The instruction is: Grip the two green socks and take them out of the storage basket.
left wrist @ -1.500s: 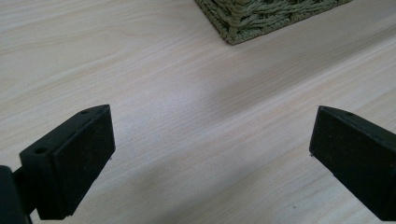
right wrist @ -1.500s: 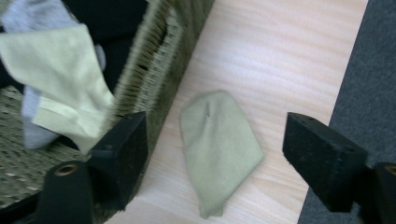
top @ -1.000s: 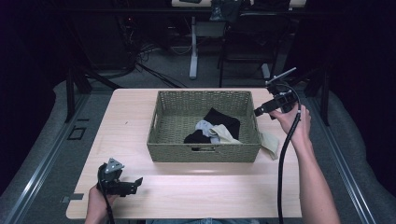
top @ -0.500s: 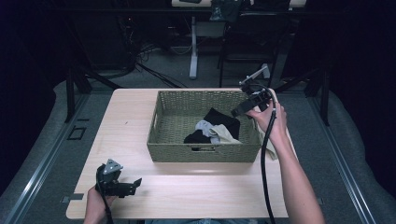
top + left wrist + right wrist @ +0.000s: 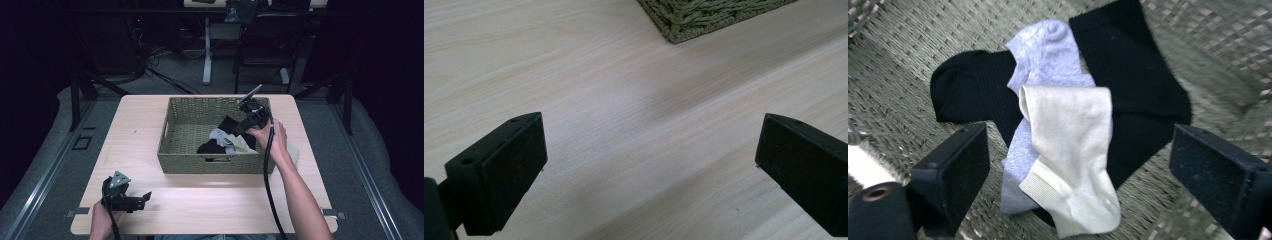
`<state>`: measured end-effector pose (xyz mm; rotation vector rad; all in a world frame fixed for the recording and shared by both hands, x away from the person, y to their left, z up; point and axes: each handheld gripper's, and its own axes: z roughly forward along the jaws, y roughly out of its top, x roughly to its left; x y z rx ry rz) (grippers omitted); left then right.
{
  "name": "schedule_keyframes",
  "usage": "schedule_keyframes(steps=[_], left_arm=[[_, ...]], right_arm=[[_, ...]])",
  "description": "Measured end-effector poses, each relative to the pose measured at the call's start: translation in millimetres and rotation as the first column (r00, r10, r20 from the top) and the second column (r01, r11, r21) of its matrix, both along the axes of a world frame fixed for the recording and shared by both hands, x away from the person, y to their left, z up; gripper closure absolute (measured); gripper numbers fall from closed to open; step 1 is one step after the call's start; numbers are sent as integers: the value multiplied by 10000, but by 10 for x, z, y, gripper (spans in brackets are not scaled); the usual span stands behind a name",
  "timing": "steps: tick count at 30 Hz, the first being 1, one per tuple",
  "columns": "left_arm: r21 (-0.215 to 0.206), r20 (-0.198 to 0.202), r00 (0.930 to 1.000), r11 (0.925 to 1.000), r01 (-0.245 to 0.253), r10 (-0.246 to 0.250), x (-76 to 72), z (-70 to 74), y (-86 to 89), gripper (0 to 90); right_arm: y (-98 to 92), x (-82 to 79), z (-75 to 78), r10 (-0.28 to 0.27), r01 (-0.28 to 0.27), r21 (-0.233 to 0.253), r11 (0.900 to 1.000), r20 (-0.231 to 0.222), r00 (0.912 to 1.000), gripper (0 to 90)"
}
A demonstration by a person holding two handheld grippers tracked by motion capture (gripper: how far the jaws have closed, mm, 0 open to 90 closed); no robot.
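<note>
Three socks are seen lying in a loose pile on the floor of the olive-green woven wicker basket (image 5: 180, 150): a cream ribbed sock (image 5: 1073, 150) is draped on top of a pale grey sock (image 5: 1048, 55), and both are laid across a black sock (image 5: 1133, 85). The step in hand is judged to be the reach for the cream sock, since the right gripper (image 5: 239, 127) is held over the basket's right side, tilted down and forward from a bent wrist, with its jaws spread wide and nothing between them. A short descent is called for next, so that the cream sock alone is pinched near its cuff and the grey one beneath is not dragged along. The left gripper (image 5: 140, 198) is parked low on the pale wooden table (image 5: 140, 125) at its near-left edge, jaws likewise gaping and empty, pointed towards the basket's corner.
</note>
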<state>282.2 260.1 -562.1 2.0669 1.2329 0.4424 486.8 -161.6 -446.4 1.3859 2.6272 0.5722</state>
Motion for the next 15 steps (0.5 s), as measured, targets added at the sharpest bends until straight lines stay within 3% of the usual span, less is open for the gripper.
schedule_keyframes(steps=[3,6,15], left_arm=[[-7,-1,10000,10000,18,-18,1,1,-2,2],[-8,2,10000,10000,12,-12,1,0,-1,2],[-30,12,10000,10000,33,-33,-1,3,-1,2]], right_arm=[[63,45,-152,110,-111,-43,9999,-306,9995,156],[114,48,-223,53,-53,-2,10000,-354,9994,207],[284,93,-398,427,-477,-552,9973,-892,9951,372]])
